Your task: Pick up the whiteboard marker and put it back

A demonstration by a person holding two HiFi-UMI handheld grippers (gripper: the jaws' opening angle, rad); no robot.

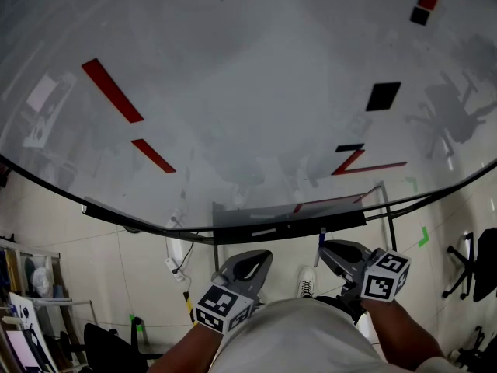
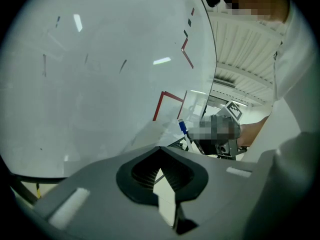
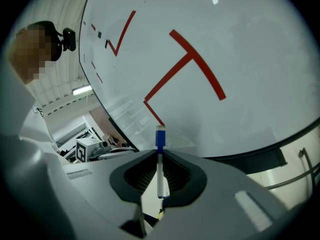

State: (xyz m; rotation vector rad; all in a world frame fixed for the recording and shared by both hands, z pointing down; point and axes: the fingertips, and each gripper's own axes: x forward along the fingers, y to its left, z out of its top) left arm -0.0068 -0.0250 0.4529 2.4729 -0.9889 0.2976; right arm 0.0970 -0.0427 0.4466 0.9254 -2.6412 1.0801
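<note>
Pinching the whiteboard marker between its two ribbed pads, the right claw is held low in front of the person's body, just below the bottom edge of the whiteboard. The marker is gripped by its white barrel and stands upright between the jaws. Its blue cap is pointed up, past the jaw tips, toward the board. In the head view the same marker is seen as a thin blue stick rising from the right claw, close under the dark tray that is fixed along the board's lower edge. It cannot be told whether the marker touches the tray.

The left claw is pressed together at its tips, and nothing is held between them. It is kept beside the right one in the head view, near the person's waist. From the left gripper view the marker's blue cap is seen off to the right, in front of the board.

The board is marked with red tape strips and black squares. A tiled floor and a white shoe are seen below.
</note>
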